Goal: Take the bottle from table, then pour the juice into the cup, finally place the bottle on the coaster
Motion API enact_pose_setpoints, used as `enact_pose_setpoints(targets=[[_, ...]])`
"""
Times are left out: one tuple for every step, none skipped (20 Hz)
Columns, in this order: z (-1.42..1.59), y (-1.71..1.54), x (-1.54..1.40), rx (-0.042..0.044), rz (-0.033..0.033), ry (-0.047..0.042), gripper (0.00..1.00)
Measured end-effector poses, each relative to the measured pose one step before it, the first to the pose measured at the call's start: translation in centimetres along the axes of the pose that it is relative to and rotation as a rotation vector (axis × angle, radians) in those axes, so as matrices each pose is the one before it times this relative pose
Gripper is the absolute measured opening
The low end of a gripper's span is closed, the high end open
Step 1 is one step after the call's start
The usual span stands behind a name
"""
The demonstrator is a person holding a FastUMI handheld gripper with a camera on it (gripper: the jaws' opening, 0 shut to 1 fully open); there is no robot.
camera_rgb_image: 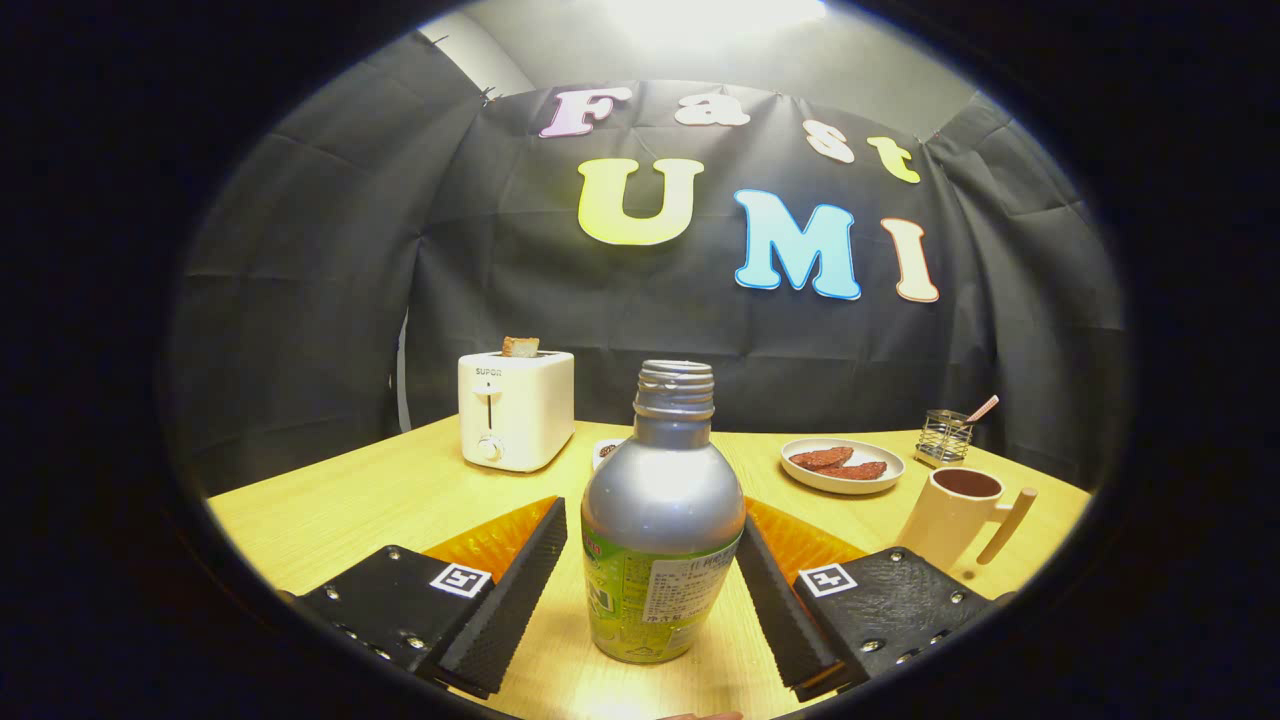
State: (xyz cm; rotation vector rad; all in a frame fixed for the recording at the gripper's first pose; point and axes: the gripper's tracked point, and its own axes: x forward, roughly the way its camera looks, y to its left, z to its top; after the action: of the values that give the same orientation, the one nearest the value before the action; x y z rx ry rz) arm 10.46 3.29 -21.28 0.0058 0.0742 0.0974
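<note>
Your gripper (652, 590) stands released, fingers flanking the uncapped bottle (660, 520) without contact. Clamp squarely on its body; keep it upright toward the cup (957, 515).

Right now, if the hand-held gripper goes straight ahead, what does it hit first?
The open hand-held gripper would first meet the uncapped silver metal bottle with a green label, standing upright between its fingers, apparently not yet touched by either.
</note>
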Motion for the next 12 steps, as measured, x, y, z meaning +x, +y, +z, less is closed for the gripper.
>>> enact_pose_setpoints(targets=[[-0.282, -0.282, 0.194, 0.00318, -0.00988, 0.00240, 0.95], [0.162, -0.098, -0.107, 0.00379, -0.00204, -0.00518, 0.92], [0.084, -0.060, -0.022, 0.00537, -0.00288, 0.00067, 0.82], [-0.086, -0.270, -0.110, 0.00056, -0.01044, 0.00368, 0.82], [0.125, -0.275, -0.111, -0.00798, -0.01340, 0.00418, 0.81], [0.194, -0.403, -0.146, -0.00593, -0.01565, 0.00107, 0.80], [0.382, -0.351, -0.095, 0.00169, -0.00828, -0.00242, 0.80], [0.410, -0.290, -0.056, 0.01178, -0.00252, -0.00500, 0.80], [0.489, -0.378, 0.021, 0.02410, 0.00106, -0.00648, 0.79], [0.671, -0.271, 0.045, 0.03858, 0.00790, -0.01075, 0.79], [0.704, -0.292, 0.152, 0.05035, 0.00977, -0.01039, 0.79], [0.729, -0.541, 0.105, 0.05546, 0.00174, -0.01340, 0.80]])
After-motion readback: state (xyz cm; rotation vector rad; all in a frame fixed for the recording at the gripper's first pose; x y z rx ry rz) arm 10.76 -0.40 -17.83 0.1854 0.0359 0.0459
